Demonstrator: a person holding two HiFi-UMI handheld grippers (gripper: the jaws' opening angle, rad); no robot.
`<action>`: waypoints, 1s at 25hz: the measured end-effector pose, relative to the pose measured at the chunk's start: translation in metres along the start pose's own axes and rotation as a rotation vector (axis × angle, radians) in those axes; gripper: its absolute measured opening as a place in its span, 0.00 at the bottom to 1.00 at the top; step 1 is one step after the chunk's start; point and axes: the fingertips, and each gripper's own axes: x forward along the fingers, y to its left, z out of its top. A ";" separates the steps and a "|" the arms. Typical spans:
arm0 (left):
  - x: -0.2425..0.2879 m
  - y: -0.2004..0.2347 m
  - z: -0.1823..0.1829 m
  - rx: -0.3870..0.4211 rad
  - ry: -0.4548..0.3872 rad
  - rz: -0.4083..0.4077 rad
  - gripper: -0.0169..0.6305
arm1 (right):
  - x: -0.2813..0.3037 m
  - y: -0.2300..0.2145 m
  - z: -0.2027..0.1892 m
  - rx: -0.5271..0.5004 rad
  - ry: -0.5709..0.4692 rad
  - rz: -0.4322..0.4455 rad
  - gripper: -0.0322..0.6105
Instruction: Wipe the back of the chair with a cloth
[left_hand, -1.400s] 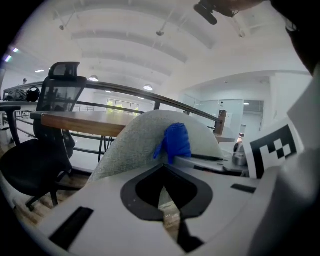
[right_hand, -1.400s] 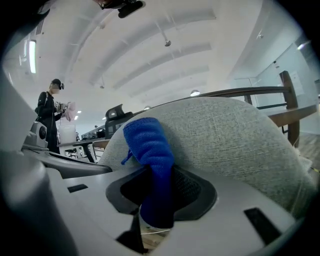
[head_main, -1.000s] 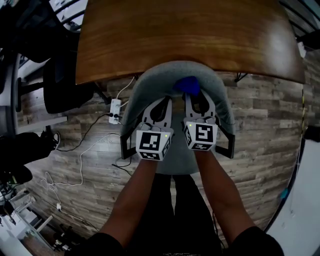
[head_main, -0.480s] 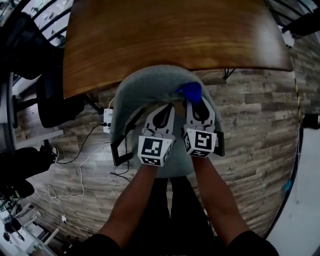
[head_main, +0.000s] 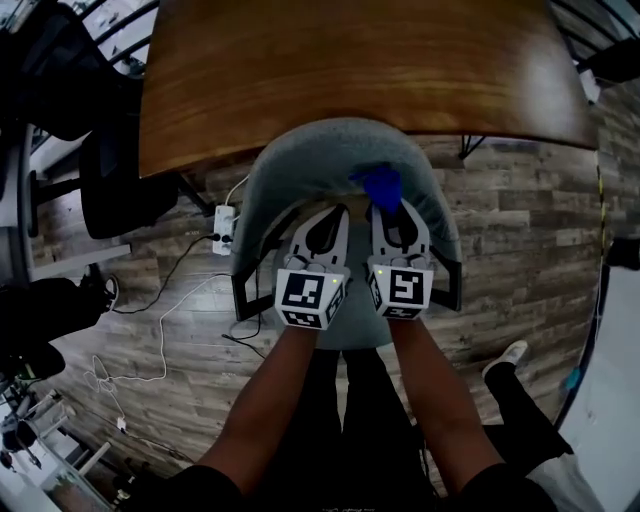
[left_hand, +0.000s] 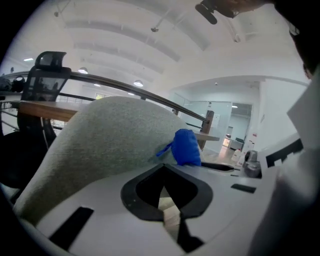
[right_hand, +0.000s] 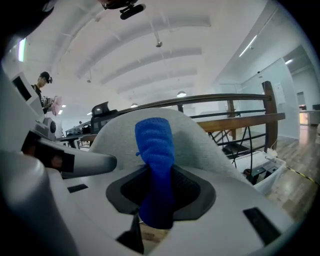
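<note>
Right claw (head_main: 392, 212) is clamped on a blue cloth (head_main: 380, 183), whose free end sticks forward past the tips and looks to rest on the grey chair back (head_main: 300, 160) straight ahead, right of its middle. Left claw (head_main: 335, 215), just beside it, is closed on nothing and hovers by the same padding, so the right one is placed to wipe; the back's curved top runs crosswise to both, with most of its length lying to the left. Beyond the chair stands a wooden surface (head_main: 350, 70).
</note>
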 end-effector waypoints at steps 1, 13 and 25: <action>-0.006 0.010 -0.003 -0.018 0.001 0.027 0.04 | 0.004 0.012 -0.002 -0.009 0.010 0.027 0.22; -0.090 0.116 -0.043 -0.125 0.016 0.307 0.04 | 0.031 0.158 -0.035 -0.065 0.091 0.399 0.22; -0.141 0.136 -0.078 -0.218 -0.010 0.426 0.04 | 0.022 0.239 -0.075 -0.079 0.176 0.659 0.22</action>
